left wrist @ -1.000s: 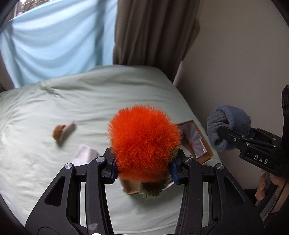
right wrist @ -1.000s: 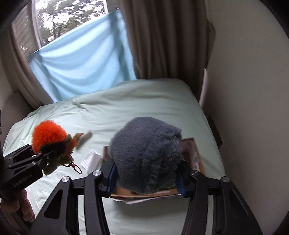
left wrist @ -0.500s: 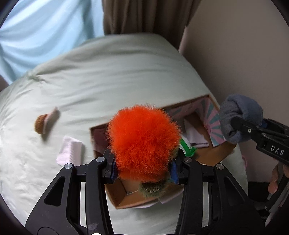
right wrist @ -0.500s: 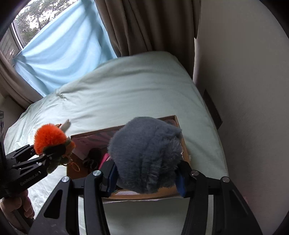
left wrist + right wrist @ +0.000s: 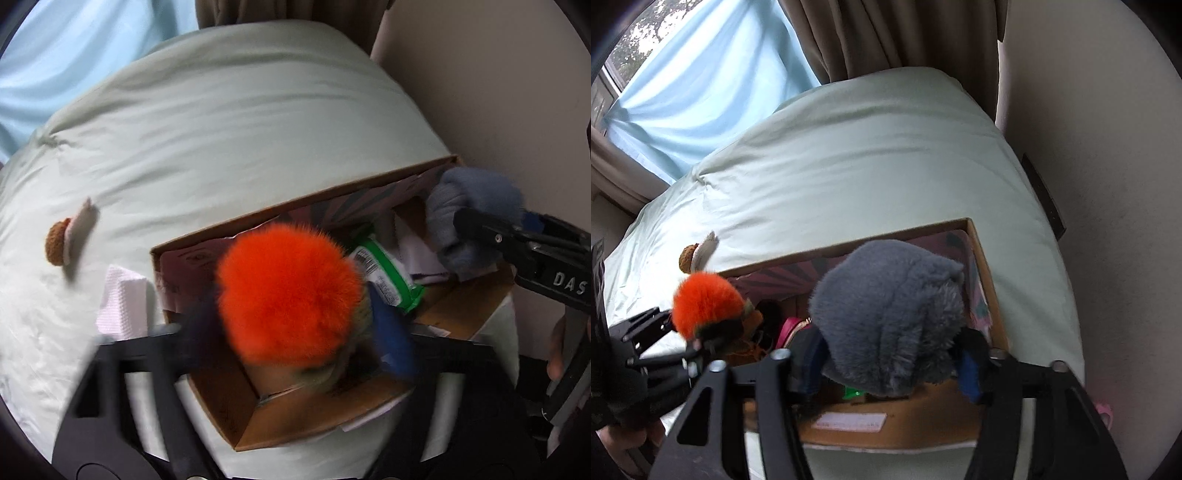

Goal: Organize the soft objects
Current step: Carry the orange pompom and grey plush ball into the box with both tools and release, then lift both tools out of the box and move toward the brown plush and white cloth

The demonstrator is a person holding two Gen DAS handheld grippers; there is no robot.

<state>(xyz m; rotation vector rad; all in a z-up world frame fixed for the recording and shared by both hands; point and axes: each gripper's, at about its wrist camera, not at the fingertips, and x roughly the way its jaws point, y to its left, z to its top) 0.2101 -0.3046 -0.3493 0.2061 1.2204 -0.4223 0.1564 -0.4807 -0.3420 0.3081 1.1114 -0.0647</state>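
Note:
My left gripper (image 5: 295, 332) has its jaws spread wide and blurred on either side of an orange fluffy toy (image 5: 288, 291), which sits over the left part of an open cardboard box (image 5: 229, 417). My right gripper (image 5: 890, 365) also has its jaws spread beside a grey-blue fluffy toy (image 5: 890, 314), over the right part of the same box (image 5: 986, 266). The orange toy (image 5: 705, 306) and the left gripper (image 5: 690, 343) show at the left of the right wrist view; the grey toy (image 5: 469, 221) and the right gripper (image 5: 476, 225) at the right of the left wrist view.
The box lies on a pale green bed (image 5: 229, 122) near the wall (image 5: 1108, 147). Inside it are a green packet (image 5: 388, 277) and papers. A small brown and white plush (image 5: 68, 240) and a folded pink cloth (image 5: 122, 299) lie left of the box. Curtains (image 5: 886, 33) hang behind.
Both grippers came down and forward over the box with the toys. The jaws of both have spread apart from the toys, which they held tightly before.

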